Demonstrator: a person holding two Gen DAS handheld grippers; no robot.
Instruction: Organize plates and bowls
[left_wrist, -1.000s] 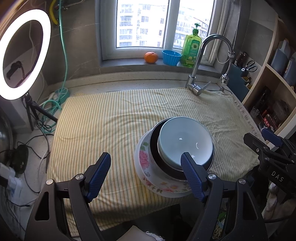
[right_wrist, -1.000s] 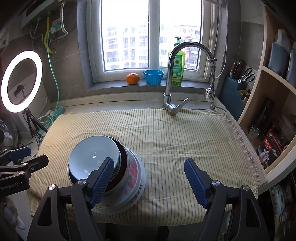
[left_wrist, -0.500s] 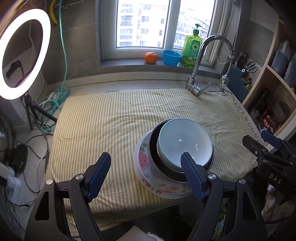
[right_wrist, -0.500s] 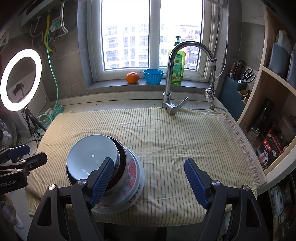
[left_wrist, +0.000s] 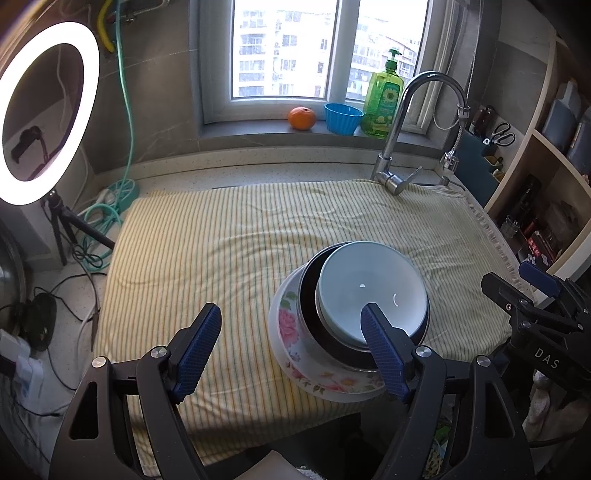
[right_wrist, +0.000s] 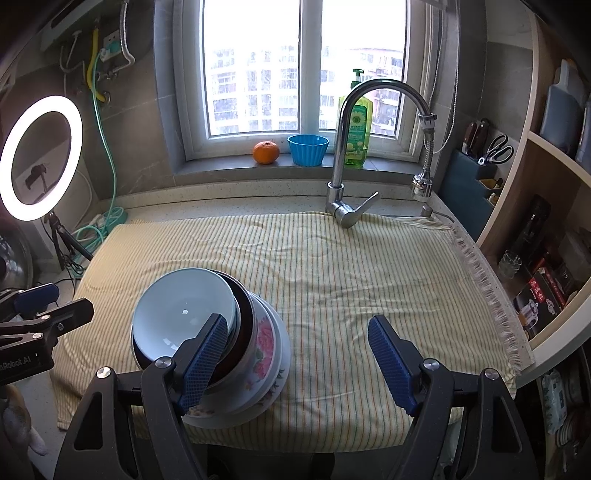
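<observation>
One stack of dishes stands near the front edge of a yellow striped cloth (left_wrist: 229, 251) (right_wrist: 362, 266). A pale blue bowl (left_wrist: 369, 288) (right_wrist: 181, 306) sits on top, inside a dark bowl (left_wrist: 308, 295) (right_wrist: 245, 314), on a flowered plate (left_wrist: 288, 321) (right_wrist: 264, 343) with a white plate (right_wrist: 282, 354) under it. My left gripper (left_wrist: 291, 347) hovers open over the front of the cloth, its right finger in front of the stack. My right gripper (right_wrist: 299, 354) is open too, with its left finger overlapping the stack; nothing is between either pair of jaws.
A tall faucet (left_wrist: 402, 122) (right_wrist: 343, 155) rises at the back of the cloth. On the window sill stand an orange (right_wrist: 266, 152), a blue cup (right_wrist: 308, 149) and a green soap bottle (left_wrist: 382, 99). A ring light (left_wrist: 48, 110) stands left; wooden shelves (right_wrist: 546, 206) are right.
</observation>
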